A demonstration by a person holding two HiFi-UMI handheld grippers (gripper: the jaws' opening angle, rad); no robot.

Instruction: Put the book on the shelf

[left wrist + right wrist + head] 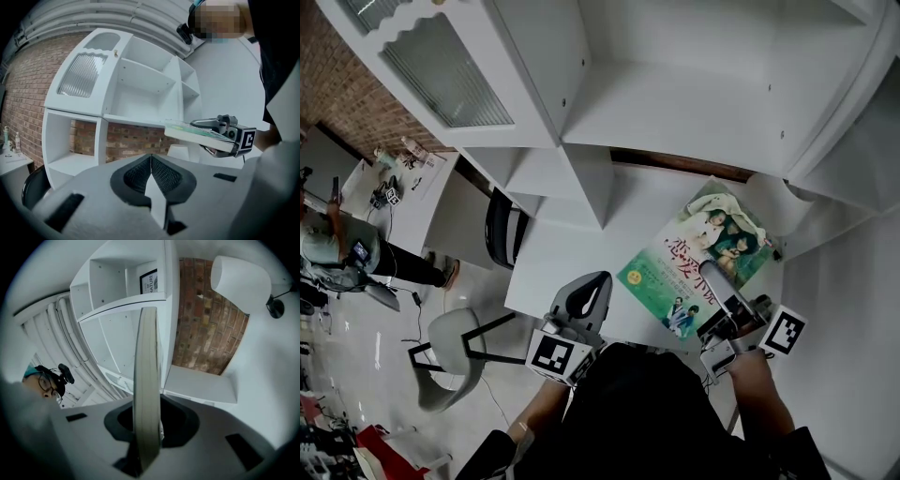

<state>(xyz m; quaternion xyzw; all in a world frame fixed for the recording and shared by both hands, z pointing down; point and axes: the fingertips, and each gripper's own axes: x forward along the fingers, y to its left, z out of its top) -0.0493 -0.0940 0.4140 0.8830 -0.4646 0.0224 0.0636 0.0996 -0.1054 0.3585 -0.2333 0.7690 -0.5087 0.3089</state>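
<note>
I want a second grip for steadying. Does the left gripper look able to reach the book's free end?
Probably yes, once it opens: the left gripper is empty, jaws shut, and nothing stands between it and the book, which the right gripper holds in the air by one end.

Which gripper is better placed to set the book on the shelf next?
Right. The right gripper is already clamped on the book, holding it before the white shelf. The left gripper is shut and empty.

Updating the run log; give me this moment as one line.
right gripper: jaws shut on book | book: held level, not yet on shelf | left gripper: jaws shut, empty
</note>
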